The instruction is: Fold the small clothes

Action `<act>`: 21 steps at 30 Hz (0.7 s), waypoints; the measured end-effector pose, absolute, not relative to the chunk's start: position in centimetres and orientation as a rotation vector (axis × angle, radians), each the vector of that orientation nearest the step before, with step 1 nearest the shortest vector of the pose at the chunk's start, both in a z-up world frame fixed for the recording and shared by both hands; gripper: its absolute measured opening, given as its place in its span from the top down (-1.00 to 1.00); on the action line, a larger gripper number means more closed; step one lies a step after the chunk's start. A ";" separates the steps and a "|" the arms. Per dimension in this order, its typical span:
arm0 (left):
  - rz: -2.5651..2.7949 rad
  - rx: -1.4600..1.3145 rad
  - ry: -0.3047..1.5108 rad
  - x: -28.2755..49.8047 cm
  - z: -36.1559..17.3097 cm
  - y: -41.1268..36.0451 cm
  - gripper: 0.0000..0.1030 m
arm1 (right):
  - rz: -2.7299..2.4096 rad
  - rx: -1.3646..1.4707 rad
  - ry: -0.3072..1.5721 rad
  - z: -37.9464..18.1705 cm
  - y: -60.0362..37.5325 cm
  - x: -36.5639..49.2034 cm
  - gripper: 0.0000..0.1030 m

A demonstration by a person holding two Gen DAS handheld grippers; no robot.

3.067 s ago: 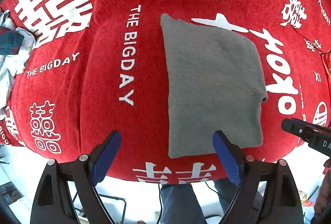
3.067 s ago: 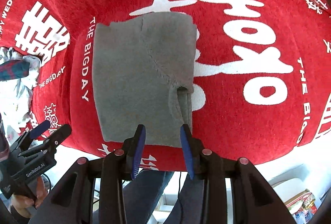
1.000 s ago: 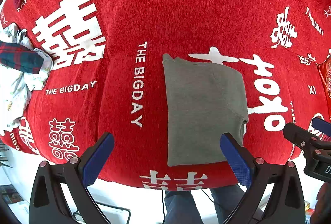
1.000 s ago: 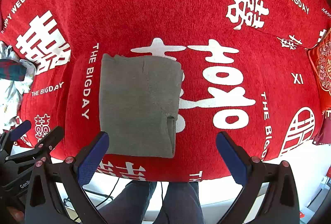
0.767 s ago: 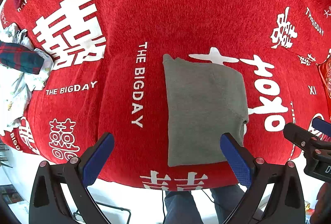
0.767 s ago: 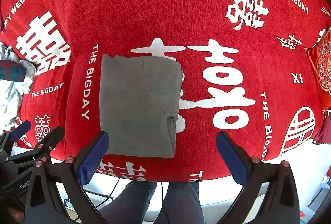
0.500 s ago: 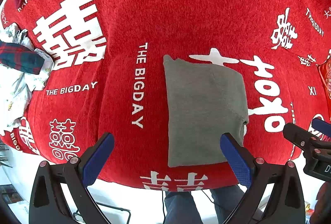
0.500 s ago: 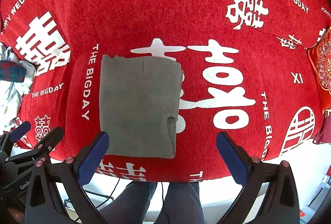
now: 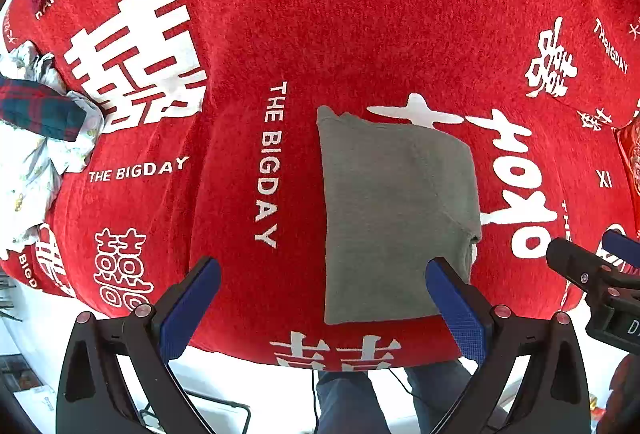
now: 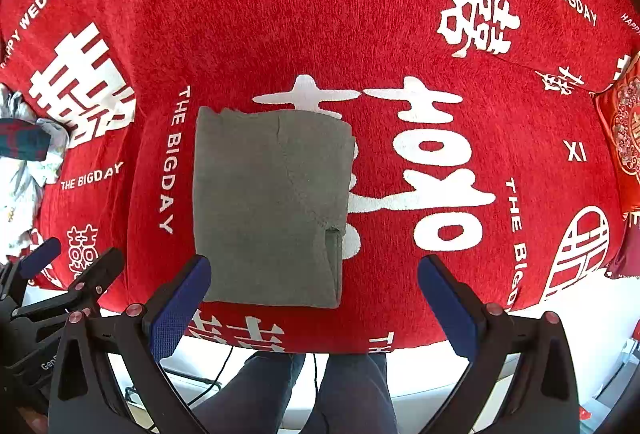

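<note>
A: Cloth first, biggest thing: red cloth (image 9: 360, 13) with white characters and "THE BIGDAY" lettering covers the whole surface, both views.

B: Any containers?

A: No bins or baskets visible. There's just a loose heap of clothes (image 9: 36, 137) at the far left edge, white printed fabric with a dark plaid piece on top. It lies on the red cloth's edge, not in anything.

B: Task item?

A: Grey garment (image 10: 270, 205), folded into a rough rectangle, flat on the red cloth near its front edge. One layer's edge shows along its right side, with a small notch near the lower right corner.

B: Left gripper?

A: Left gripper (image 9: 324, 310) is spread wide and holds nothing. The garment's near left part sits between its blue pads, and the right pad (image 9: 456, 308) overlaps the garment's lower right corner in view. Can't tell whether they touch.

B: Right one?

A: Right gripper (image 10: 314, 308) is also wide apart and empty. Its left pad (image 10: 180, 308) overlaps the garment's lower left corner in view, and its right pad is off over bare red cloth, well clear of the garment. The garment's near edge falls between the fingers, toward the left one.

B: Anything else?

A: The person's legs (image 10: 320, 390) in dark trousers show below the front edge.
</note>
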State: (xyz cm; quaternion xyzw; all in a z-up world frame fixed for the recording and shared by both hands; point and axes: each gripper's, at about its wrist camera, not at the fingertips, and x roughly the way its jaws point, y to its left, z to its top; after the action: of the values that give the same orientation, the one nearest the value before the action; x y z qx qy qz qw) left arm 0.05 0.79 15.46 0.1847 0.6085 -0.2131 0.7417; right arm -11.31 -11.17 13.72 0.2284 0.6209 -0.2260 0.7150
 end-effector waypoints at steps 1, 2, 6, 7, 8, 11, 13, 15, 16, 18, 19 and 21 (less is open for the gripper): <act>-0.466 0.405 1.334 0.1 15.5 0.8 -0.99 | -0.501 0.506 1.374 13.7 -11.2 -11.3 -1.00; -0.465 0.404 1.334 0.0 15.5 0.8 -0.99 | -0.502 0.506 1.374 13.7 -11.2 -11.3 -0.99; -0.466 0.404 1.334 0.0 15.5 0.8 -0.99 | -0.503 0.505 1.374 13.7 -11.2 -11.3 -1.00; -0.467 0.404 1.334 0.1 15.5 0.7 -0.99 | -0.503 0.505 1.374 13.7 -11.3 -11.3 -1.00; -0.467 0.405 1.334 0.1 15.5 0.7 -0.99 | -0.505 0.506 1.374 13.7 -11.3 -11.3 -1.00; -0.467 0.404 1.334 0.1 15.5 0.7 -0.99 | -0.512 0.514 1.374 13.7 -11.3 -11.3 -1.00; -0.467 0.404 1.334 0.1 15.5 0.8 -0.99 | -0.513 0.515 1.374 13.7 -11.4 -11.3 -1.00; -0.467 0.404 1.333 0.0 15.5 0.8 -0.99 | -0.513 0.515 1.374 13.7 -11.4 -11.3 -0.99; -0.466 0.404 1.333 0.1 15.5 0.9 -0.99 | -0.513 0.515 1.374 13.7 -11.4 -11.3 -1.00; -0.463 0.402 1.331 0.1 15.5 0.8 -0.99 | -0.514 0.515 1.374 13.7 -11.4 -11.3 -0.99; -0.461 0.401 1.330 0.1 15.5 0.8 -0.99 | -0.514 0.516 1.374 13.7 -11.4 -11.3 -0.99; -0.459 0.400 1.332 0.2 15.4 0.7 -0.99 | -0.514 0.514 1.374 13.7 -11.4 -11.3 -0.99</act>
State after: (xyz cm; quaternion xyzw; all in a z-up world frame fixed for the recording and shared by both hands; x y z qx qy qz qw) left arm 0.17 0.67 15.44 0.1825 0.6080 -0.2094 0.7438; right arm -11.31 -11.38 13.68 0.2320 0.6199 -0.2319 0.7128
